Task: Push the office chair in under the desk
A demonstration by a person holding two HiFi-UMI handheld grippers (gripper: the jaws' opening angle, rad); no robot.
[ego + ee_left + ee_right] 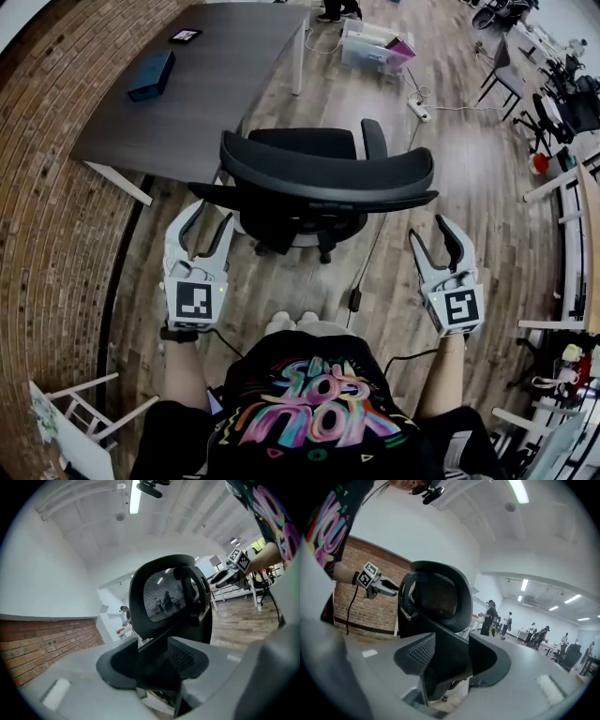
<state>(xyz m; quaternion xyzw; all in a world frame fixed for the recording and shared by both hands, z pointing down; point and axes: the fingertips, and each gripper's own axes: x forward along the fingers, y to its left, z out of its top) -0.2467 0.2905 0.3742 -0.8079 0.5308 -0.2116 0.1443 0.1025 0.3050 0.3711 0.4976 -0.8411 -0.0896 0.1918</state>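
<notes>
1. The desk (pixel 216 84) fills the upper left, its dark top lying beside the brick wall.
2. The chair (pixel 323 173) stands on the wood floor at the desk's near right corner, mostly out from under it. Its back is toward me and its seat faces away from me. The backrest's long top edge runs left to right across my view.
3. My left gripper (pixel 214 217) sits just behind the backrest's left end, tips pointing forward. Its jaws stand well apart and grip nothing. I cannot tell whether a tip touches the chair.
4. My right gripper (pixel 431 230) sits near the backrest's right end, clear of it. Its jaws are likewise spread wide and empty.
5. A dark box (pixel 152 75) lies on the desk's far left part.
</notes>
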